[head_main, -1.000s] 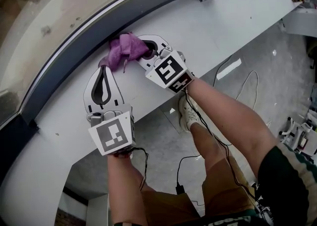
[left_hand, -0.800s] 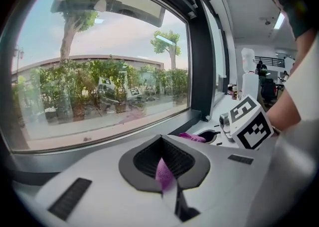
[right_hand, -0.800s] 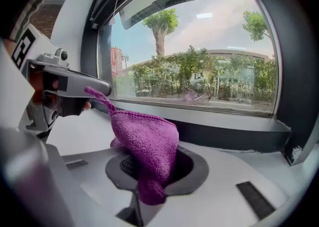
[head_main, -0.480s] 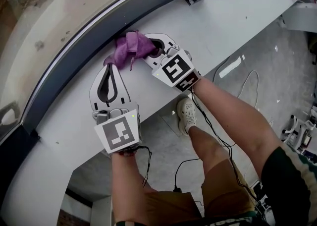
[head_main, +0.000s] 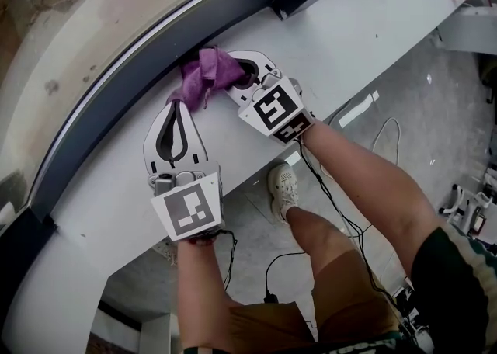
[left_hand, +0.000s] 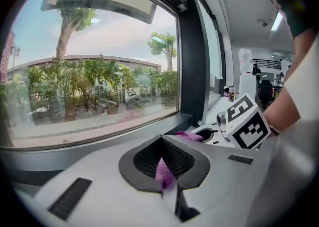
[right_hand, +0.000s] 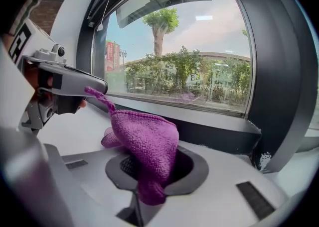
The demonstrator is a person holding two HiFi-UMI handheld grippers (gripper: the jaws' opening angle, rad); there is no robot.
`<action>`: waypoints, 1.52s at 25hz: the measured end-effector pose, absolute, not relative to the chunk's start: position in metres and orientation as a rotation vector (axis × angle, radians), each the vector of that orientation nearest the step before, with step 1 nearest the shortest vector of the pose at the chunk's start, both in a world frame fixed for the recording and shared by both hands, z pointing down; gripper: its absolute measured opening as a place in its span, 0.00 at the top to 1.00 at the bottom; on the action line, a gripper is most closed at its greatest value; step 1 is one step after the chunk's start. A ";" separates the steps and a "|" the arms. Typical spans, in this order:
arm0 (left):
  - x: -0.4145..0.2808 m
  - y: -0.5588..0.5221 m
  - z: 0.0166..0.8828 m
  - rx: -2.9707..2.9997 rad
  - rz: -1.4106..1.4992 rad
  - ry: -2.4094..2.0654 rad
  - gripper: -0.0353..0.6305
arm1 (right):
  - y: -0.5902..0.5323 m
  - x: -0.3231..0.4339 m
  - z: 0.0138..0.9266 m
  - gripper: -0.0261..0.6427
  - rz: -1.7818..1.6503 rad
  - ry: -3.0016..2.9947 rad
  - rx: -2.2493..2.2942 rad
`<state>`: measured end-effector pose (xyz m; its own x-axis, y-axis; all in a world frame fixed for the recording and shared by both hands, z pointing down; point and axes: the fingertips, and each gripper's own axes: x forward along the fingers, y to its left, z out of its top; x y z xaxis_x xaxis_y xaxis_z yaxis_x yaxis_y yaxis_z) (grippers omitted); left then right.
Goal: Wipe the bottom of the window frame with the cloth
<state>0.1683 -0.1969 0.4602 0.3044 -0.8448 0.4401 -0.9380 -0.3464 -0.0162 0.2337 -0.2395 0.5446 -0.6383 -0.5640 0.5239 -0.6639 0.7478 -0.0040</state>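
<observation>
The purple microfibre cloth is clamped between the jaws of the right gripper, and its lower end is hidden in their gap. It is bunched on the sill, right at the dark bottom rail of the window frame. One thin corner seems to be pinched by the left gripper, whose jaws are closed. Both grippers are laid over the smooth, curved white sill. Black cables are seen on the grey floor below.
</observation>
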 end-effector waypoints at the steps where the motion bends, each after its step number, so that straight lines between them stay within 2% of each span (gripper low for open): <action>1: 0.169 -0.196 0.461 2.331 0.550 -1.624 0.94 | -0.241 0.235 0.544 0.83 0.264 -2.438 0.936; 7: 0.172 -0.199 0.465 2.342 0.533 -1.596 0.94 | -0.248 0.250 0.546 0.83 0.247 -2.387 0.999; 13: 0.214 -0.214 0.466 2.382 0.531 -1.552 0.94 | -0.261 0.298 0.547 0.83 0.256 -2.361 1.053; 24: 0.255 -0.232 0.467 2.438 0.524 -1.508 0.94 | -0.273 0.325 0.546 0.83 0.233 -2.334 1.123; 38: 0.275 -0.235 0.463 2.459 0.504 -1.483 0.94 | -0.288 0.363 0.545 0.83 0.222 -2.216 1.252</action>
